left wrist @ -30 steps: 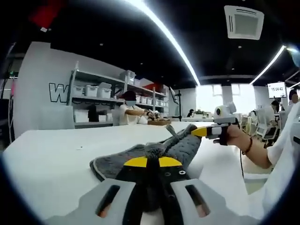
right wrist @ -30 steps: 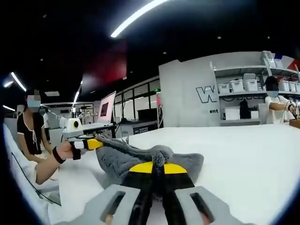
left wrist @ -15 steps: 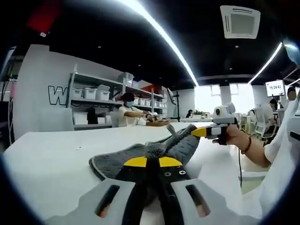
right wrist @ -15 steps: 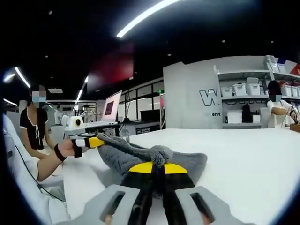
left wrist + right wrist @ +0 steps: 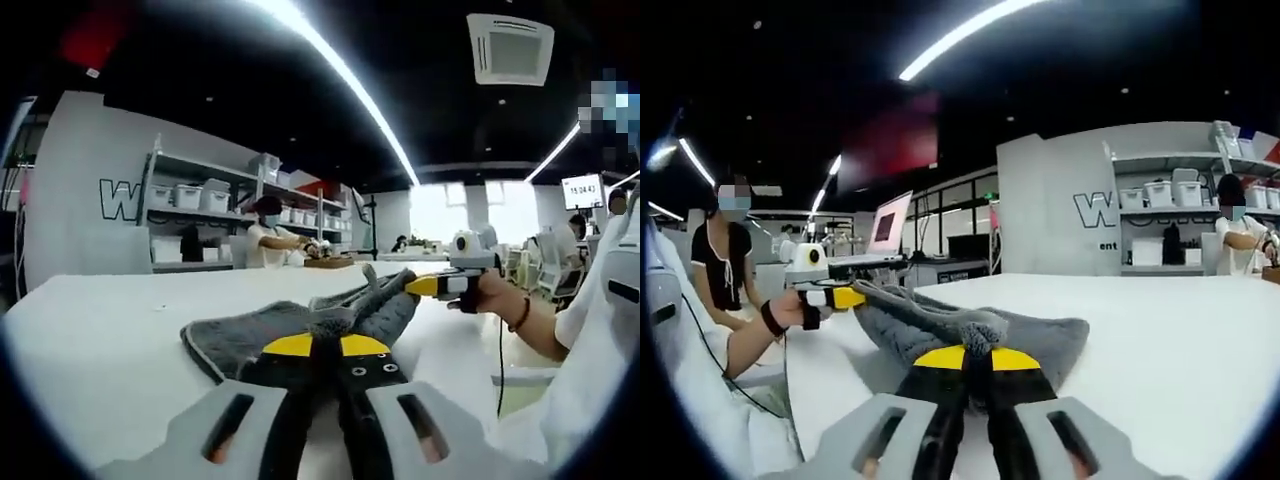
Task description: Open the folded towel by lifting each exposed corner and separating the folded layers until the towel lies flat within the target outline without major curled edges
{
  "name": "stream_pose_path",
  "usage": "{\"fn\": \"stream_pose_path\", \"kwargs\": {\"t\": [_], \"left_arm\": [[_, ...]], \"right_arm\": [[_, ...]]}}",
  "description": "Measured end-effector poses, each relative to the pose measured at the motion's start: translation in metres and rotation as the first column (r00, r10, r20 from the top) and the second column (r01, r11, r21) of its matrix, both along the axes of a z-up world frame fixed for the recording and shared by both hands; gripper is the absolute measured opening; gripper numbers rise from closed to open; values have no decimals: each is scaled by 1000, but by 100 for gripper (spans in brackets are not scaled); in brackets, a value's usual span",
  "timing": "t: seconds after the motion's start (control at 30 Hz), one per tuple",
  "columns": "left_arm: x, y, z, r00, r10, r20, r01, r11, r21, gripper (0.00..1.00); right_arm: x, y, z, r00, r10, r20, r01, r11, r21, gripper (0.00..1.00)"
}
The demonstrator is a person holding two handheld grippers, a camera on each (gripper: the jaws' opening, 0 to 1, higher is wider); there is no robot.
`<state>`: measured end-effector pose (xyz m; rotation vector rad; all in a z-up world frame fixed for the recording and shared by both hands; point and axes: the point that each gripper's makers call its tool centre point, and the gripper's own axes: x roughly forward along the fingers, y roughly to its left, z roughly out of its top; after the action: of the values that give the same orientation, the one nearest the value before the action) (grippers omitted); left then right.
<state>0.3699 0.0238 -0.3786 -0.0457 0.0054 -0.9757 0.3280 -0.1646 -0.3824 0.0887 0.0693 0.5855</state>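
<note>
A grey towel [image 5: 290, 325] lies bunched on the white table [image 5: 100, 330]. My left gripper [image 5: 326, 342] is shut on a pinched corner of it, yellow tips together. In the left gripper view the right gripper [image 5: 425, 285] shows at the right, held by a hand, pinching the far corner. In the right gripper view my right gripper [image 5: 977, 352] is shut on a tuft of the towel [image 5: 1040, 335], and the left gripper [image 5: 845, 297] grips the other corner at the left. The towel hangs stretched between them, with its middle sagging to the table.
Shelves with white bins [image 5: 210, 195] stand behind the table, where a person [image 5: 268, 240] works. Another person [image 5: 725, 265] stands at the left of the right gripper view, near a monitor [image 5: 890, 222]. White tabletop [image 5: 1180, 340] spreads wide to the right.
Both grippers keep their hold and have drawn a little apart. The towel is stretched wider and flatter than a second ago.
</note>
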Motion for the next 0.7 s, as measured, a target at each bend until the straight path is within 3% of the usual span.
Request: {"fn": "stream_pose_path", "kwargs": {"t": [0.2, 0.37, 0.7], "left_arm": [[-7, 1, -1, 1000, -6, 7, 6, 1000, 0, 5], [-26, 3, -1, 999, -13, 30, 13, 1000, -3, 5], [-47, 4, -5, 999, -20, 50, 20, 1000, -1, 7]], "right_arm": [[-8, 0, -2, 1000, 8, 13, -8, 1000, 0, 0], [-14, -4, 0, 999, 28, 37, -27, 1000, -9, 0], [-28, -9, -2, 996, 51, 69, -49, 999, -24, 0]]}}
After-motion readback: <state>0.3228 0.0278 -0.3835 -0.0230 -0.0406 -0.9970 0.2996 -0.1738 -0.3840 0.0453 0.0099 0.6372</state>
